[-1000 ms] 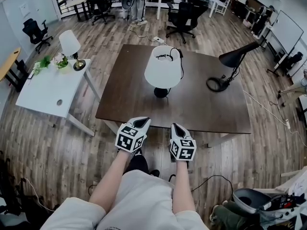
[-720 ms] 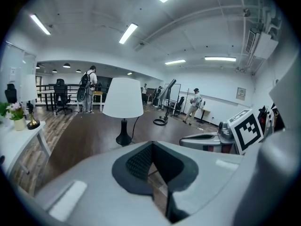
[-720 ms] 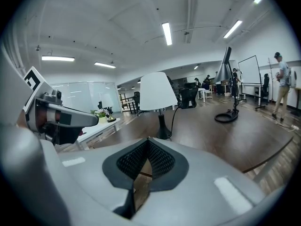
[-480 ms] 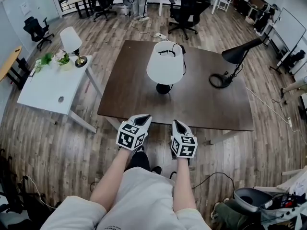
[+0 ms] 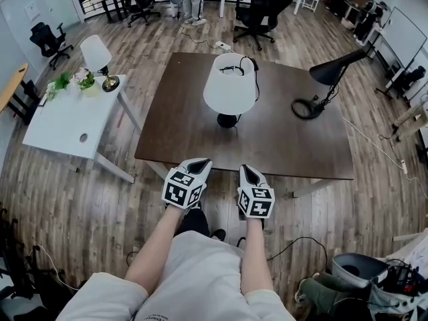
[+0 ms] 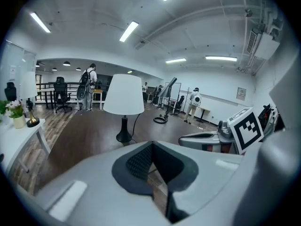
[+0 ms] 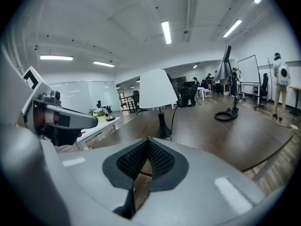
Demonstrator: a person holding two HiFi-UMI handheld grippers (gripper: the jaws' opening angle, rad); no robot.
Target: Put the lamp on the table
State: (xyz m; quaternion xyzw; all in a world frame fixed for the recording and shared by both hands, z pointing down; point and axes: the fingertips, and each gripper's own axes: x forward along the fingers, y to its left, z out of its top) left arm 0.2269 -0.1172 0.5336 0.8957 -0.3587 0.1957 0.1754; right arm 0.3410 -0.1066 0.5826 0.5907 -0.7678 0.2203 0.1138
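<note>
A table lamp with a white shade [image 5: 229, 85] and a black base stands upright near the middle of the dark brown table [image 5: 200, 139]. The lamp [image 6: 123, 94] also shows ahead in the left gripper view, and the same lamp [image 7: 157, 89] in the right gripper view. My left gripper [image 5: 198, 166] and right gripper [image 5: 247, 174] hang side by side over the floor, just short of the table's near edge and well apart from the lamp. Both are shut with nothing between their jaws, as the left gripper [image 6: 151, 147] and right gripper [image 7: 147, 142] views show.
A black desk lamp [image 5: 329, 72] with a round base stands at the table's right side. A white side table [image 5: 60, 126] at the left carries a small lamp [image 5: 95, 51] and flowers. Office chairs and people stand at the back. Cables and bags lie on the wooden floor at lower right.
The head view has shifted slightly. Both grippers and the lamps have stayed where they were.
</note>
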